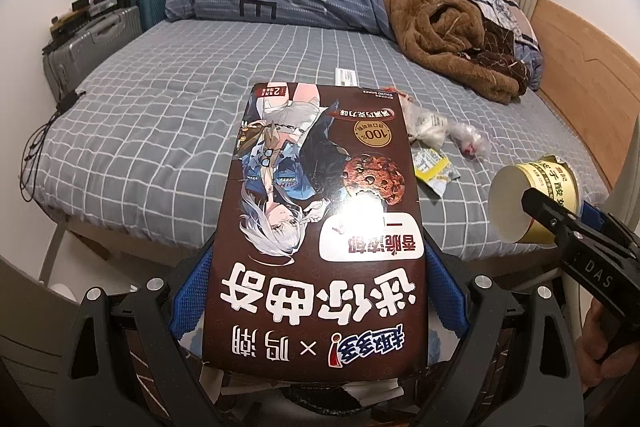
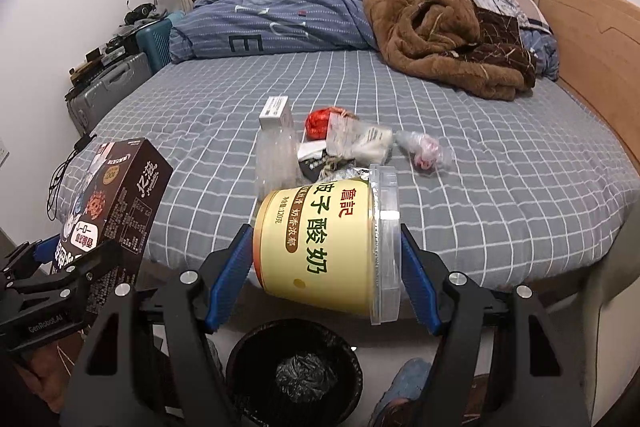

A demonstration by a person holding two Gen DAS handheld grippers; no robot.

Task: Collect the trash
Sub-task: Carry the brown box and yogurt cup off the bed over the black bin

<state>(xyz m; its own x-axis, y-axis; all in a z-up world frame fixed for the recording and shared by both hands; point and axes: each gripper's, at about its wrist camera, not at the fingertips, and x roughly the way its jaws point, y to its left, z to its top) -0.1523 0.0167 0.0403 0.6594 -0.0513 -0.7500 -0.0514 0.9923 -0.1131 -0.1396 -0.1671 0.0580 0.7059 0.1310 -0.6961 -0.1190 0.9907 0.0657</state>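
The left tool (image 1: 316,311) clamps a brown cookie box (image 1: 320,227) between its blue pads; in the left wrist view the box fills the centre of the frame and hides the tips of the fingers and part of the litter behind it. The right tool (image 2: 326,267) grips a yellow yogurt tub (image 2: 320,247) lying on its side, one pad on the base and one on the clear lid, low in the centre of the right wrist view. Below it, at the bottom centre, a black bin (image 2: 298,371) with a dark liner is partly cut off by the tool's arms. On the bed (image 2: 500,167) beyond lie a small white carton (image 2: 275,113), a red wrapper (image 2: 319,125) and crumpled clear plastic (image 2: 424,149); several wrappers overlap and are hard to tell apart.
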